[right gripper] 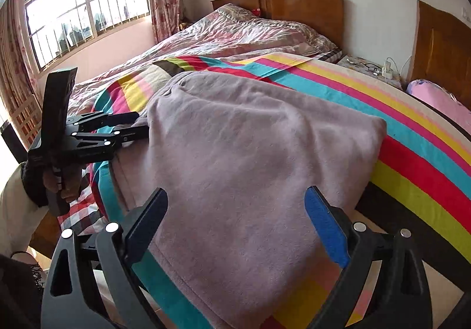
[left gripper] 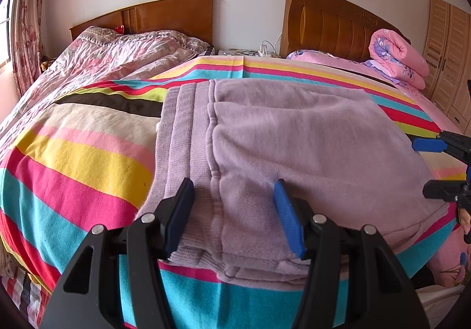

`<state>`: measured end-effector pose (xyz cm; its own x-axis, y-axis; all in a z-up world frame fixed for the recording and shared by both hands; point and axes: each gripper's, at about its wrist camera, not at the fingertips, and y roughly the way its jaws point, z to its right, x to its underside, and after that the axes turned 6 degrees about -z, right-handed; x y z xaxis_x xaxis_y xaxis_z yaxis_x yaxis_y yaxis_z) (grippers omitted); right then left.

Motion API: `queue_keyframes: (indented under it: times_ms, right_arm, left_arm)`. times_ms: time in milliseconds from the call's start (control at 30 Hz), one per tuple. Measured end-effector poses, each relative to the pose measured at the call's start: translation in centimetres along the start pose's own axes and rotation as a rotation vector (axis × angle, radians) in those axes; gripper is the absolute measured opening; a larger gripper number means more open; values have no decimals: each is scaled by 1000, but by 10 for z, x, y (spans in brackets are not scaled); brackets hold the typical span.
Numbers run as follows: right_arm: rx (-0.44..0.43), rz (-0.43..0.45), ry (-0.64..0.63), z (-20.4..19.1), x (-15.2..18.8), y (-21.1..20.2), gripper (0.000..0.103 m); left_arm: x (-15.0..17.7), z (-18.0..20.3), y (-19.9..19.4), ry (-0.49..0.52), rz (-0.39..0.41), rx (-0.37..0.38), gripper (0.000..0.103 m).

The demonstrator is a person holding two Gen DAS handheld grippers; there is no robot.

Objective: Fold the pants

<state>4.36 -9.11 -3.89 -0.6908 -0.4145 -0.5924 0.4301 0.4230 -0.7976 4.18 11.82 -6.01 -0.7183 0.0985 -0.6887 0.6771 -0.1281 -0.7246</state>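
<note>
The lilac fleece pants lie folded in a flat stack on the striped bed cover, ribbed waistband at the left. My left gripper is open, its fingers astride the near edge of the stack by the waistband, holding nothing. My right gripper is open over the other end of the pants, empty. The right gripper also shows at the right edge of the left wrist view. The left gripper also shows in the right wrist view, at the pants' far-left edge.
The striped cover spreads over the bed. A second bed with a pink floral quilt lies at the left. A rolled pink quilt sits at the headboard, a wardrobe at the right, a window at the left.
</note>
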Motion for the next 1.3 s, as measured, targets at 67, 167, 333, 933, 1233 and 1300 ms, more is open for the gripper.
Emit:
queue_keyframes:
  times_ms: [67,167,333,933,1233,1300]
  right_arm:
    - [40,-10,27,1,9,1,91]
    - [58,53,87,-5,16,-22,92]
    - [100,-9,5,-25,42,-13,92]
    - [45,8,92,3,14,2,92]
    - [46,167,96,-6,21,-60,93]
    - [59,156,90,-11,19,-55,93]
  left_arm:
    - [0,0,0,5,-1,-2,57]
    - [1,1,0,9,3,-7,57]
    - [3,2,-1,17,17,-13,57]
    - [-109,31,72,82,-182,-53,101]
    - [-98,24,-22,15,138,-137,101]
    - [-101,30,-20,28,117,-115,101]
